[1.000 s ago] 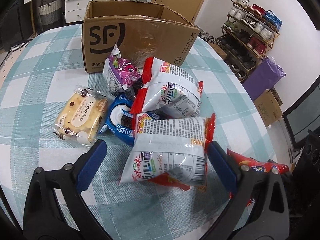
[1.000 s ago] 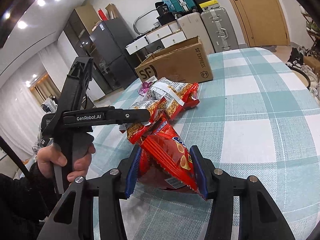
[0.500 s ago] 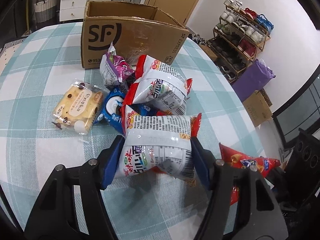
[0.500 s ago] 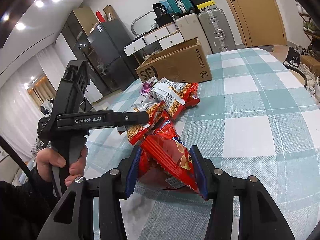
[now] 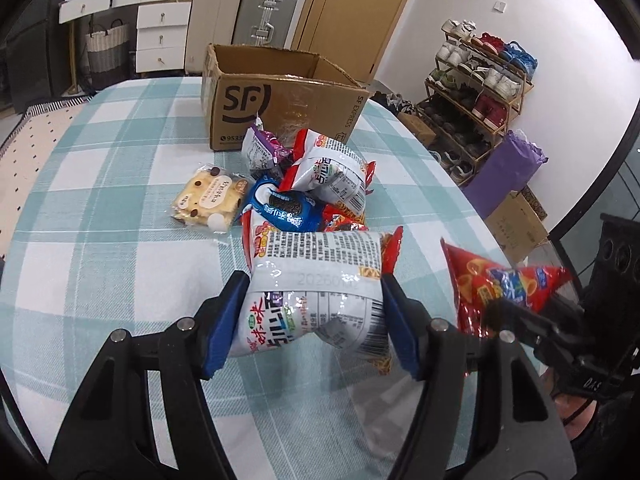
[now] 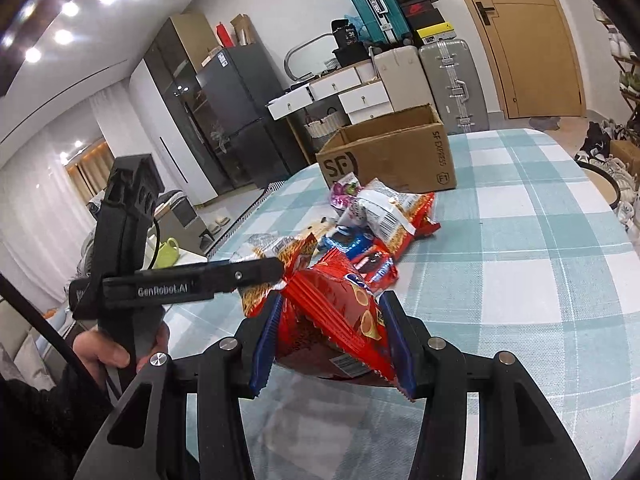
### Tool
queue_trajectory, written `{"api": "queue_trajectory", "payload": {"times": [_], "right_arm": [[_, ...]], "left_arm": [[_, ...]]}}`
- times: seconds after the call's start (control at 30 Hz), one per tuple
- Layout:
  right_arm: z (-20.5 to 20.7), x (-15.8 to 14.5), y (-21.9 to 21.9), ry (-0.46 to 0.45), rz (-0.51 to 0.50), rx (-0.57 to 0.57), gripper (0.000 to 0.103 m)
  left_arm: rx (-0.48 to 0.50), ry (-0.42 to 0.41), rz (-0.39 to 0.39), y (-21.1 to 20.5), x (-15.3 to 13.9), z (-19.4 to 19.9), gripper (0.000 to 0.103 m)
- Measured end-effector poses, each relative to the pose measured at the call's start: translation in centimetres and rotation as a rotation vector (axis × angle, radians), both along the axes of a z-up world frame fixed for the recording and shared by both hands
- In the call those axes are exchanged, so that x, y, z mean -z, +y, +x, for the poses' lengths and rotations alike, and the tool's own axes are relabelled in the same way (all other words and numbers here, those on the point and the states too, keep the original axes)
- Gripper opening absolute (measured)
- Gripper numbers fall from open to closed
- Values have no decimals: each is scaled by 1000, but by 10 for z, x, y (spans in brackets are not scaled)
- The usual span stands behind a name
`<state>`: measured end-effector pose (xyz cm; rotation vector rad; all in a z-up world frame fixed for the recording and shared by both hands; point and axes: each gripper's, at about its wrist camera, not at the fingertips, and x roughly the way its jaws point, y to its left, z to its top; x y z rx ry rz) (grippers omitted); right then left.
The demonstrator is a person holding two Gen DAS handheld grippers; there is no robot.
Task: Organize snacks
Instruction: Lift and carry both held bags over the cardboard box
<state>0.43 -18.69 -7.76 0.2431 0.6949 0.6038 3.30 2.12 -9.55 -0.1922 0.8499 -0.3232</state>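
My left gripper is shut on a white and red noodle-snack bag, lifted off the checked table. My right gripper is shut on a red chip bag, also raised; that red chip bag shows at the right in the left wrist view. A pile of snacks lies beyond: a second white and red bag, a blue cookie pack, a purple pack and a yellow cake pack. An open cardboard box stands behind the pile.
The table carries a teal and white checked cloth. A shoe rack and a purple bag stand off its right side. Suitcases and white drawers line the back wall. A hand grips the left tool's handle.
My left gripper closed on the white and red bag and lifted it off the table toward me. The right gripper rose a little with the red chip bag.
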Motion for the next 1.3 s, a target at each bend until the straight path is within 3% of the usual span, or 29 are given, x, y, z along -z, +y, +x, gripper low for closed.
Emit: {"api": "queue_trajectory", "payload": {"times": [0.27, 0.63, 0.93, 1.3], "right_arm": [[-10, -17, 9, -22, 12, -13, 50], [3, -46, 13, -40, 70, -38, 50], [40, -98, 20, -131, 49, -67, 50], [114, -161, 37, -214, -2, -102, 50]], "left_arm": [[-9, -32, -29, 17, -15, -28, 64], [-20, -69, -50, 34, -50, -24, 64], [-9, -132, -57, 47, -106, 10, 64], [5, -174, -14, 53, -174, 88, 64]]}}
